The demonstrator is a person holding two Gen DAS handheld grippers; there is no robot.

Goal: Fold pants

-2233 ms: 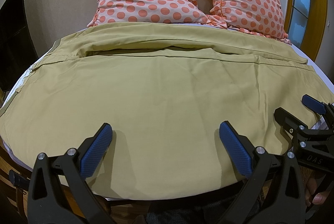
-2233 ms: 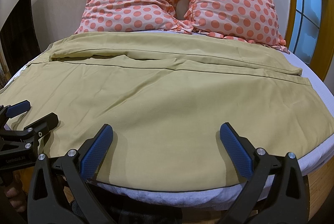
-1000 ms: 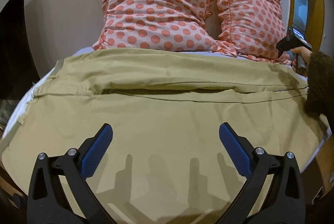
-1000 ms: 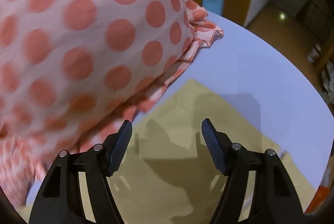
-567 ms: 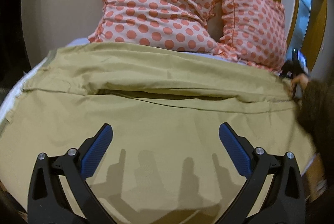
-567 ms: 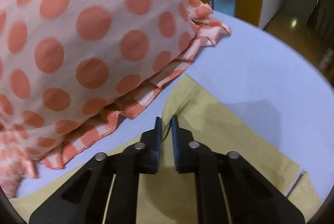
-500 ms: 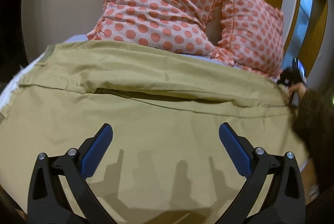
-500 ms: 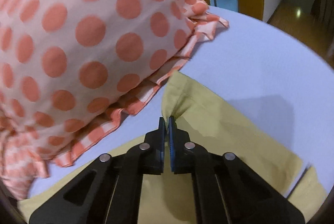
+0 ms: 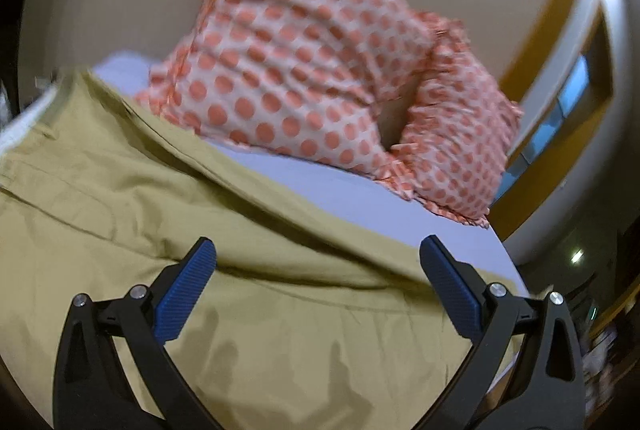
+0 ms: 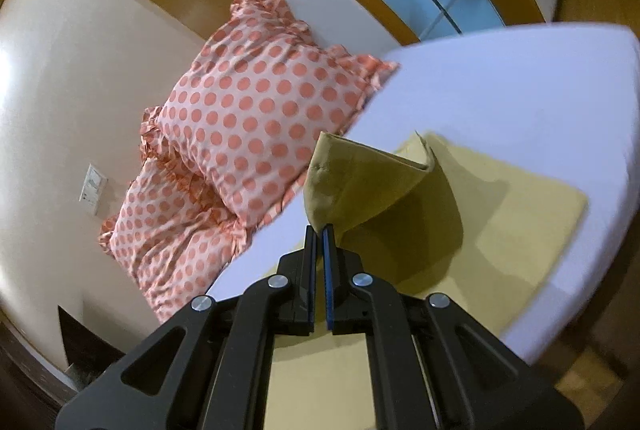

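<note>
Right gripper (image 10: 319,230) lifts a corner of the olive-green cotton pants (image 9: 120,230) off the white-sheeted bed (image 10: 500,89).

Half a second ago the pinched corner lay low on the sheet; now it hangs raised, its jaws clamped together on the cloth. The left gripper (image 9: 316,270) hovers with jaws wide apart over the pants spread across the bed, its view now tilted and blurred. The orange polka-dot ruffled pillows (image 9: 300,69) are smeared, and the pants' near edge is probably cut off.
</note>
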